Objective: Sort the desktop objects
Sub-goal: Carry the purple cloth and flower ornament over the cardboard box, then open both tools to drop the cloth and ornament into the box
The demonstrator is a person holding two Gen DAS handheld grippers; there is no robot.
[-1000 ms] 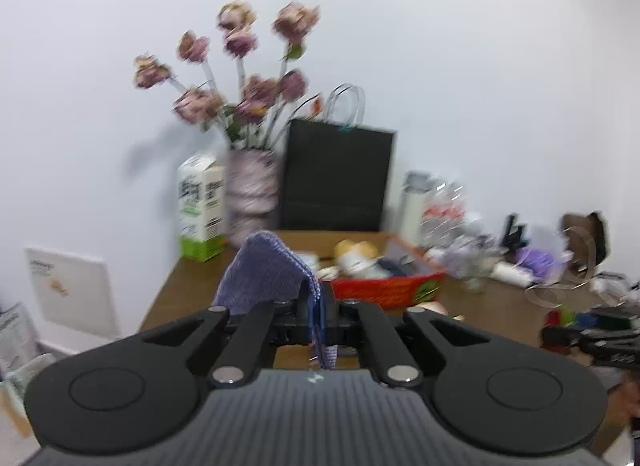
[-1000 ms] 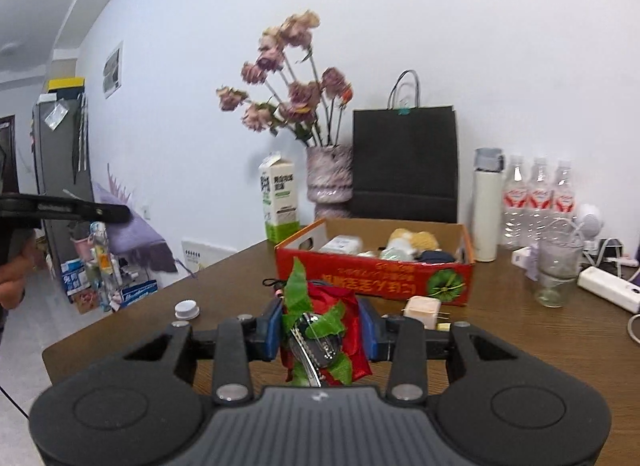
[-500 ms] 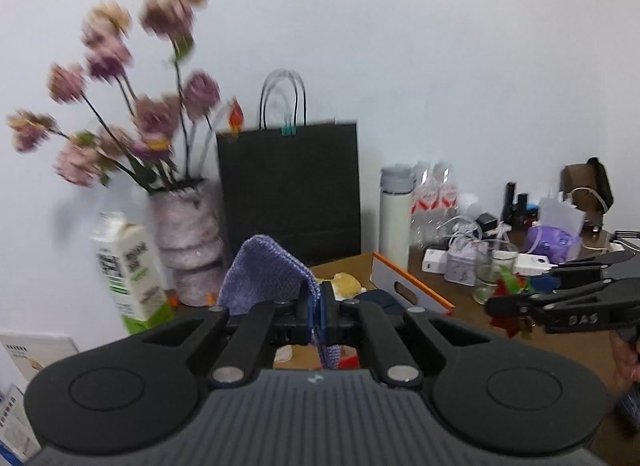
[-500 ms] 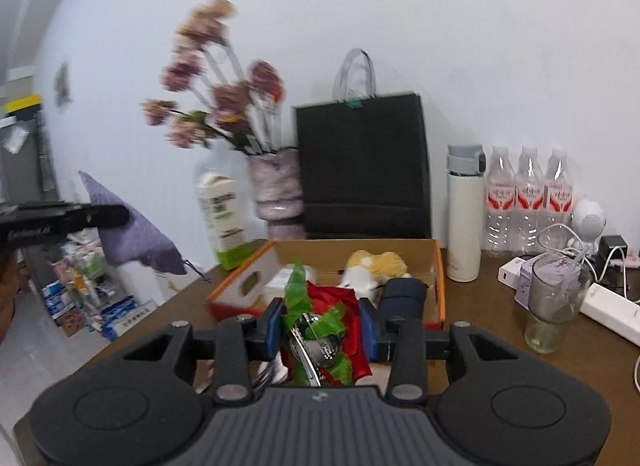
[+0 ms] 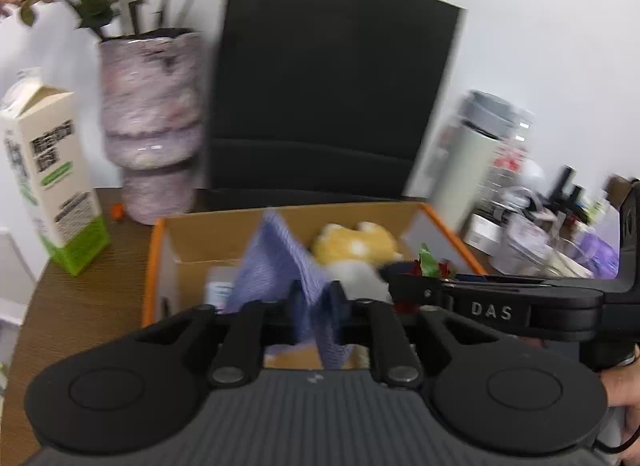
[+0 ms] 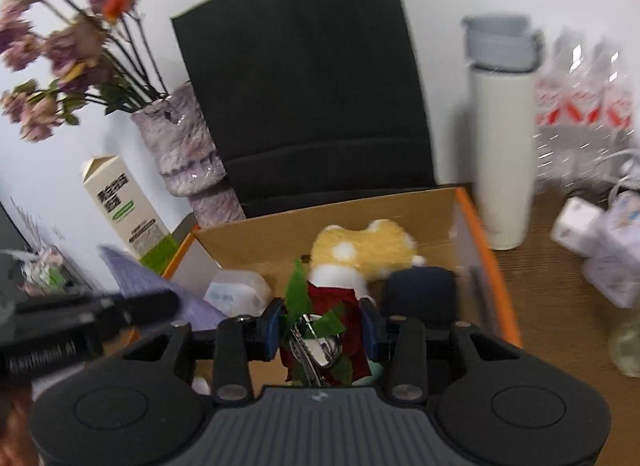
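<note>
My left gripper [image 5: 318, 308] is shut on a purple knitted cloth [image 5: 280, 262] and holds it over the near edge of an open cardboard box with an orange rim [image 5: 154, 262]. My right gripper [image 6: 322, 326] is shut on a red fabric flower with green leaves and keys [image 6: 320, 326], also above the box [image 6: 480, 234]. Inside the box lie a yellow and white plush toy [image 6: 360, 250], a dark blue object [image 6: 420, 294] and a white container [image 6: 236, 292]. The right gripper shows in the left wrist view [image 5: 416, 280]; the left gripper shows in the right wrist view [image 6: 168, 300].
A black paper bag [image 5: 332, 105] stands behind the box. A vase of dried flowers [image 5: 150, 121] and a milk carton [image 5: 52, 185] stand left. A white thermos [image 6: 504, 145], water bottles [image 6: 584, 113], a charger [image 6: 576, 225] and a glass [image 6: 628, 342] stand right on the wooden table [image 5: 80, 306].
Both grippers have moved forward and down over the box, each still holding its object. The box now fills the middle of both views.
</note>
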